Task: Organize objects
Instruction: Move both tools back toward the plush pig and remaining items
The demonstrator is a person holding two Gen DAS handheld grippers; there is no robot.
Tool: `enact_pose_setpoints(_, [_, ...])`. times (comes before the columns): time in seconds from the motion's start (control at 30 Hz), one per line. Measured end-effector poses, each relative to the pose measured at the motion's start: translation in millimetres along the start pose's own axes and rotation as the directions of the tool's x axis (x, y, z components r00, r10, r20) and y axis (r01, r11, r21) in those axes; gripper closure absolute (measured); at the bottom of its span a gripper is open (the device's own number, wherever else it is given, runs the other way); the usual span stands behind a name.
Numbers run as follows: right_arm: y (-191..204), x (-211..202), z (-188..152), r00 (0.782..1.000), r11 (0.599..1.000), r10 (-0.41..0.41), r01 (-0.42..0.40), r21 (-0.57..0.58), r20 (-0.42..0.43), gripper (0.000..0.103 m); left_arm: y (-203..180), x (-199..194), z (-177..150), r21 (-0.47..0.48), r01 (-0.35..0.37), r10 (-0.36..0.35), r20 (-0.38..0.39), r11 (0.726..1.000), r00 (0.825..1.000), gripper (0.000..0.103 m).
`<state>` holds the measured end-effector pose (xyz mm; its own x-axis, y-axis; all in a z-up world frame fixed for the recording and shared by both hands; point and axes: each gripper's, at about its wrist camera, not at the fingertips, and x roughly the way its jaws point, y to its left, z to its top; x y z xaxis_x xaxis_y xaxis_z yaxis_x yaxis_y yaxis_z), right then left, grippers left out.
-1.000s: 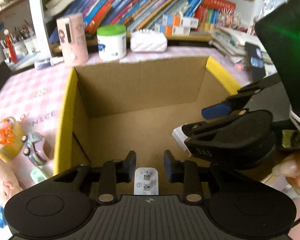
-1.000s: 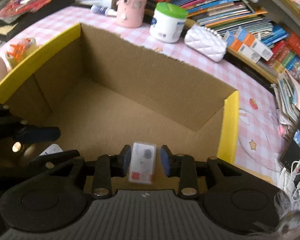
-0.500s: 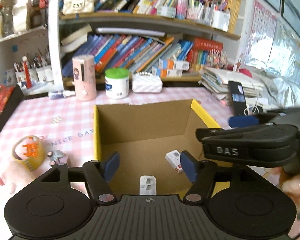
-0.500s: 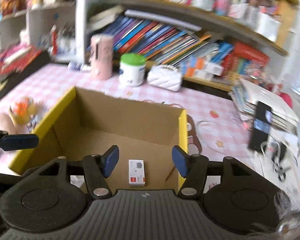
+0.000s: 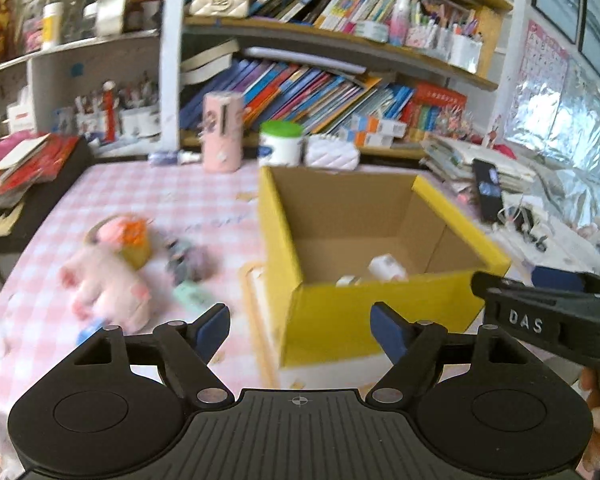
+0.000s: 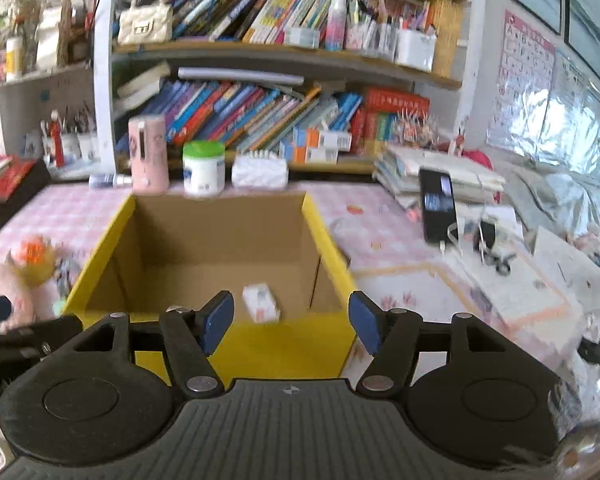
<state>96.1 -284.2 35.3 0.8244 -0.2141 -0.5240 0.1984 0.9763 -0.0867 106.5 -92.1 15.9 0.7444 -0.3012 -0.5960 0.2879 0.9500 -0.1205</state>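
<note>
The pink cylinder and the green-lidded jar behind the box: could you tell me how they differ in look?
The pink cylinder is taller and narrower; the green-lidded jar is shorter and wider. The cylinder is pink all over with a dark slot on its front; the jar is white with a blue label and a green lid. Both stand upright on the checked tablecloth, behind the yellow box.

Yellow box (image 6: 260,344), pink-white check cloth (image 5: 160,196), green-lid jar (image 6: 203,168)

Toy pile (image 5: 112,276) left of my box (image 5: 340,312) is motion-blurred; small white carton (image 6: 261,302) print unreadable.
</note>
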Motion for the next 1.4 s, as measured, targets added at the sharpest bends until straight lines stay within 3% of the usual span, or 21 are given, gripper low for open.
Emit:
enact_pose_setpoints(0.13, [24,-9,-27,0.998,1.000,-0.001,0.000,-0.005,-0.069,0.041,23,-11,-23,-0.024,-0.039,0.038,-0.053,0.999,0.998,0.024])
enact_pose_setpoints(0.37, [71,-25,-54,0.986,0.996,0.076,-0.082,-0.036,-0.146,0.041,59,-32,-48,-0.060,-0.095,0.087,-0.117,0.994,0.989,0.024])
enact_pose_setpoints(0.57, [111,-42,-63,0.977,0.983,0.151,-0.164,-0.078,-0.152,0.041,85,-56,-62,-0.083,-0.137,0.127,-0.116,0.987,0.985,0.024])
enact_pose_setpoints(0.83, [142,-59,-68,0.969,0.973,0.199,-0.214,-0.090,-0.148,0.041,110,-80,-72,-0.102,-0.173,0.162,-0.105,0.980,0.981,0.024])
enact_pose_setpoints(1.4, [170,-75,-71,0.965,0.965,0.218,-0.235,-0.115,-0.147,0.040,126,-87,-74,-0.087,-0.175,0.165,-0.112,0.981,0.980,0.024])
